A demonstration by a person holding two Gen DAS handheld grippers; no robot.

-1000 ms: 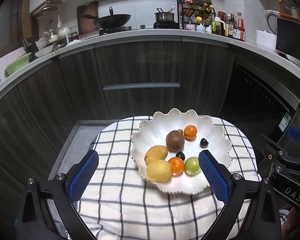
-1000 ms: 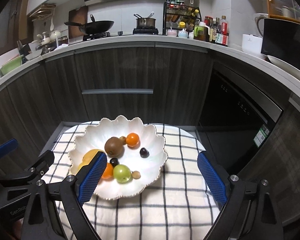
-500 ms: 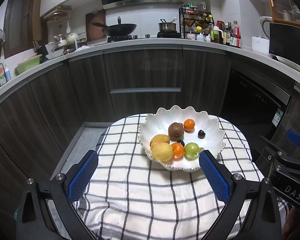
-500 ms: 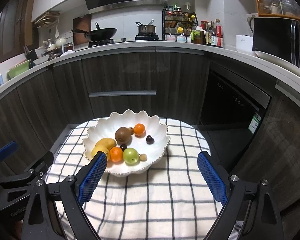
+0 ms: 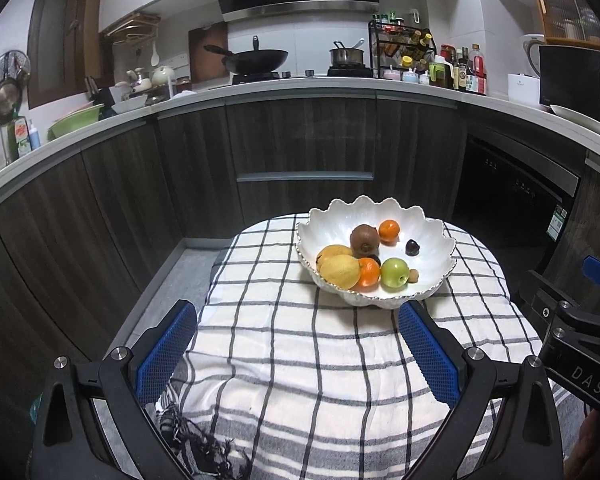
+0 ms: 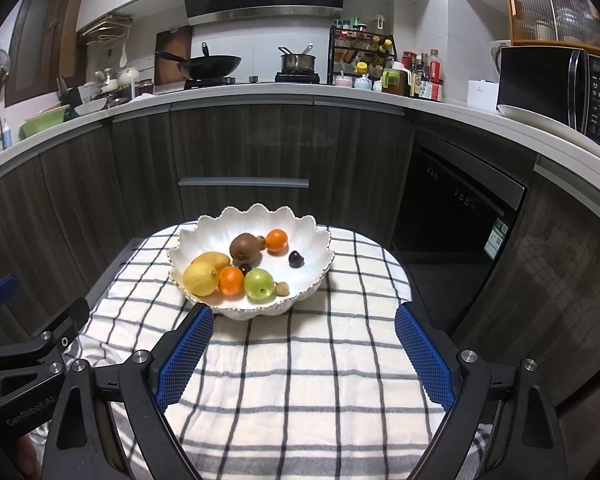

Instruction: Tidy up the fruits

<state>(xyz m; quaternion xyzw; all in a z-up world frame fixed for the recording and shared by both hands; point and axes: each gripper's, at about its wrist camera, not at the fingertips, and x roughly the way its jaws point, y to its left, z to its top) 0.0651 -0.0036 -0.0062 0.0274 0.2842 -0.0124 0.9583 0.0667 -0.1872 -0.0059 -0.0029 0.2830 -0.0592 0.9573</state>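
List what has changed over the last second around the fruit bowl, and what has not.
Both grippers have drawn back from the white bowl: it sat between the left gripper fingers and partly behind a right gripper finger, and now lies beyond both. Nothing was taken hold of or let go. Both stay open and empty; the fruit and checked cloth are unchanged.

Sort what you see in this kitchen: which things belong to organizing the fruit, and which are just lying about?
Belongs to the job: white scalloped bowl, lemon, mango, kiwi, two oranges, green apple, open left gripper, open right gripper.

Lying about: wok, saucepan, spice rack, microwave.
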